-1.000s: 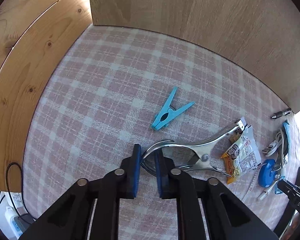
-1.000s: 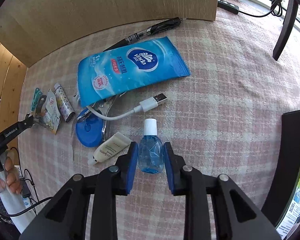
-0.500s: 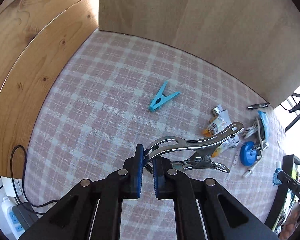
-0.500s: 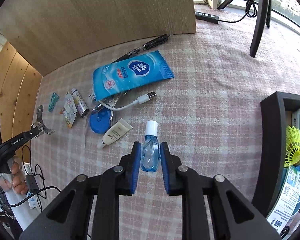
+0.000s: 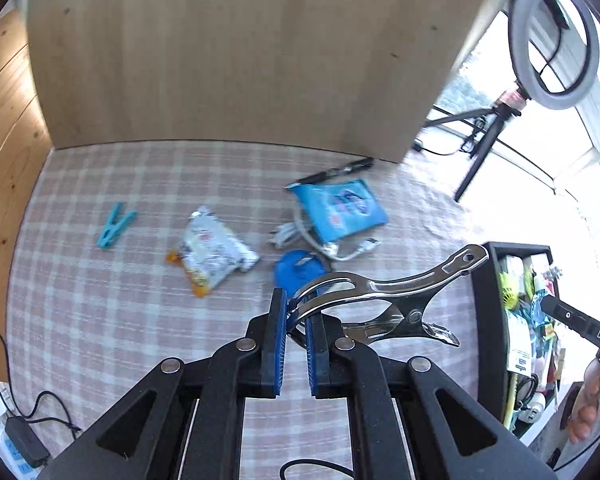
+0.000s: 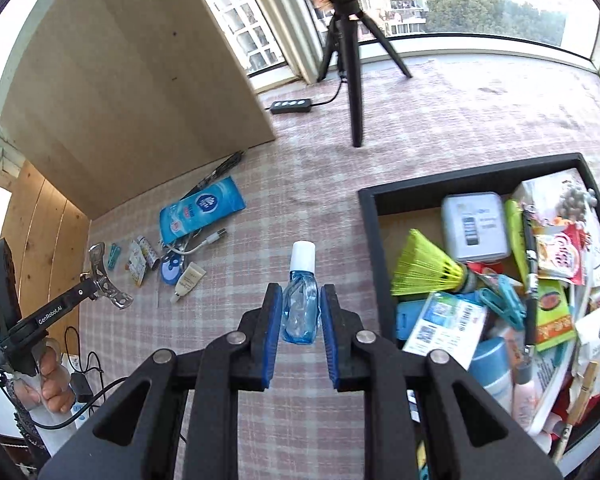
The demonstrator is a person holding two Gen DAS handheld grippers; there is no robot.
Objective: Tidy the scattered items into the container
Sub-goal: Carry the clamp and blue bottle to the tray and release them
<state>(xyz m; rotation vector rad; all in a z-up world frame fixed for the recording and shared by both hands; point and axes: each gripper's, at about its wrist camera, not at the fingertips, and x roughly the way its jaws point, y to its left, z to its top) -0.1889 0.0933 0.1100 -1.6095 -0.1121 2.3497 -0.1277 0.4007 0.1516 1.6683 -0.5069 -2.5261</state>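
My left gripper [image 5: 296,308] is shut on one handle of a large metal spring clamp [image 5: 384,300] and holds it in the air above the checked cloth. My right gripper [image 6: 299,300] is shut on a small blue bottle with a white cap [image 6: 300,300], lifted just left of the black container [image 6: 472,172]. The container is full of several items; it also shows at the right of the left wrist view [image 5: 486,320]. The left gripper with the clamp [image 6: 104,280] shows at the left of the right wrist view.
On the cloth lie a teal clothespin [image 5: 114,225], a snack packet [image 5: 210,254], a blue tissue pack [image 5: 340,208], a white USB cable [image 5: 340,250], a blue round item [image 5: 298,270], a pen [image 5: 336,170] and a small tube [image 6: 188,280]. A wooden board [image 5: 236,52] stands behind. A tripod [image 6: 350,60] stands far right.
Both grippers have risen and swung right toward the container, each carrying its object. The container has come fully into the right wrist view.
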